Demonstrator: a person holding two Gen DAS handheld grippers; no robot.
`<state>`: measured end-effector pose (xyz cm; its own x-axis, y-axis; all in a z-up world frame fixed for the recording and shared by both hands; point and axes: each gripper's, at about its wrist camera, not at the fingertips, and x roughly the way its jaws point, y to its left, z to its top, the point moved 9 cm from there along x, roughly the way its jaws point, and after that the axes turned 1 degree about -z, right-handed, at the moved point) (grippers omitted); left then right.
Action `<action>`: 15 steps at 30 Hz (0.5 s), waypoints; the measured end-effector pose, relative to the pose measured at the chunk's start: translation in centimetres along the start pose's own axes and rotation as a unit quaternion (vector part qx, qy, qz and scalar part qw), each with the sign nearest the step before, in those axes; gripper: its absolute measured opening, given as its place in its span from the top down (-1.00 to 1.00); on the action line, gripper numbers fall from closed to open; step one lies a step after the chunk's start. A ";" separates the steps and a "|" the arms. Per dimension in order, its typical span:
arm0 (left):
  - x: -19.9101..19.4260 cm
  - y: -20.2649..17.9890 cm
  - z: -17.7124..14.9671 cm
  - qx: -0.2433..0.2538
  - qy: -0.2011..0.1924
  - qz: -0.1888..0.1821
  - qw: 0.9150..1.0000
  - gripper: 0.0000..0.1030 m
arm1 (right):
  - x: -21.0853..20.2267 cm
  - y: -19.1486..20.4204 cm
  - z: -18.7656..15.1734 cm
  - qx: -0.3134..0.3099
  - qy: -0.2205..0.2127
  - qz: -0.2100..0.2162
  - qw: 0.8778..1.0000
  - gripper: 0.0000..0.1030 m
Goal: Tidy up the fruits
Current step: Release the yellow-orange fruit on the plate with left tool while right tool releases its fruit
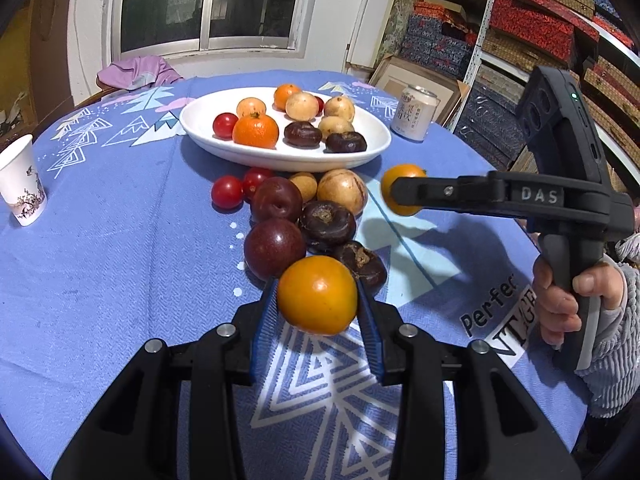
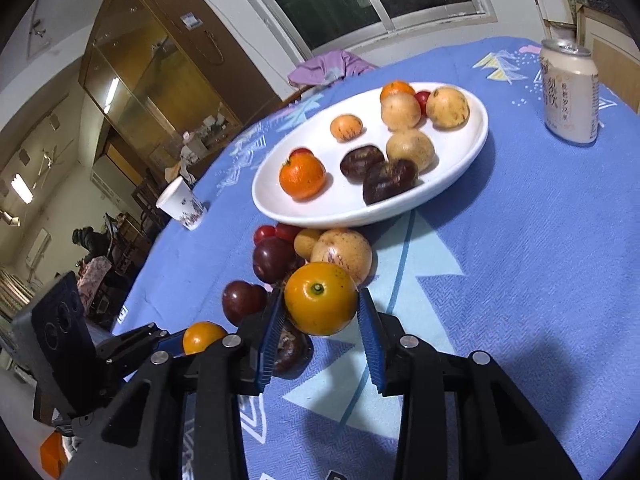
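Black jaw arms filled the foreground of both wrist views, each ending in ribbed blue pads. Between the pads of the left gripper point(image 1: 318, 300) sat a smooth, glossy orange fruit point(image 1: 317, 294), pinched at its widest part and lifted clear of the cloth, likely so it could travel over the pile without knocking anything. The right gripper point(image 2: 322, 308) held a second orange point(image 2: 321, 298) the same way, jaws closed partly onto its flanks, green stem scar facing the camera; seen from the left wrist, that orange hung in the air to the right of the pile, near the plate's edge. Both fruits looked firm and round, so a side squeeze should have held them. Just beyond lay the loose pile point(image 1: 298, 220) on the cloth: dark matte plums, wrinkled brown-black fruits, two shiny cherry tomatoes, and pale tan rounds with speckled skin, all touching one another. Behind it stood a shallow white oval plate point(image 1: 200, 130), glazed and smooth, already holding mandarins, tan fruits, dark ones and tomatoes in loose groups, presumably the sorting target. A blue woven tablecloth point(image 1: 120, 240) with white tree prints covered the round table, with a paper cup point(image 1: 22, 180) left and a can point(image 1: 414, 114) right.
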<state>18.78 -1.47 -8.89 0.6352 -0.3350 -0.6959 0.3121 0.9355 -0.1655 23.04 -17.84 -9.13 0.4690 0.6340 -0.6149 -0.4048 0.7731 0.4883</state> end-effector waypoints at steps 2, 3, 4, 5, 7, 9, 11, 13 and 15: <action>-0.3 0.3 0.7 -0.006 -0.005 0.003 1.000 0.27 | -0.9 -0.2 0.7 0.006 -0.014 0.004 1.000 0.27; -0.5 0.5 1.2 -0.008 -0.009 0.005 1.000 0.27 | -1.4 -0.4 1.0 0.011 -0.022 0.006 1.000 0.26; -0.7 0.8 1.9 -0.012 -0.015 0.007 1.000 0.27 | -1.7 -0.5 1.4 0.015 -0.027 0.007 0.999 0.27; -0.8 1.0 2.5 -0.015 -0.019 0.008 1.000 0.27 | -2.1 -0.8 1.8 0.020 -0.034 0.008 0.999 0.27; -1.0 1.3 4.3 -0.020 -0.027 0.007 0.999 0.27 | -2.8 -1.2 2.6 0.029 -0.044 0.011 0.999 0.27; -1.0 1.7 6.7 -0.020 -0.036 0.010 0.999 0.27 | -3.3 -1.6 3.6 0.032 -0.054 0.008 0.998 0.27; -0.9 2.0 9.1 -0.020 -0.047 0.014 0.999 0.27 | -3.6 -2.0 5.0 0.038 -0.061 0.004 0.997 0.27; -0.5 2.2 11.1 -0.022 -0.054 0.016 0.998 0.27 | -3.5 -2.2 6.5 0.039 -0.063 -0.002 0.997 0.27; 0.2 2.8 13.0 -0.028 -0.060 0.020 0.998 0.27 | -3.0 -2.1 7.9 0.032 -0.064 -0.014 0.997 0.27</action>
<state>28.96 -0.41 -0.40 0.7276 -0.3053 -0.6144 0.2471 0.9520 -0.1804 28.73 -21.21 -3.44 0.5782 0.6055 -0.5469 -0.3407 0.7882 0.5125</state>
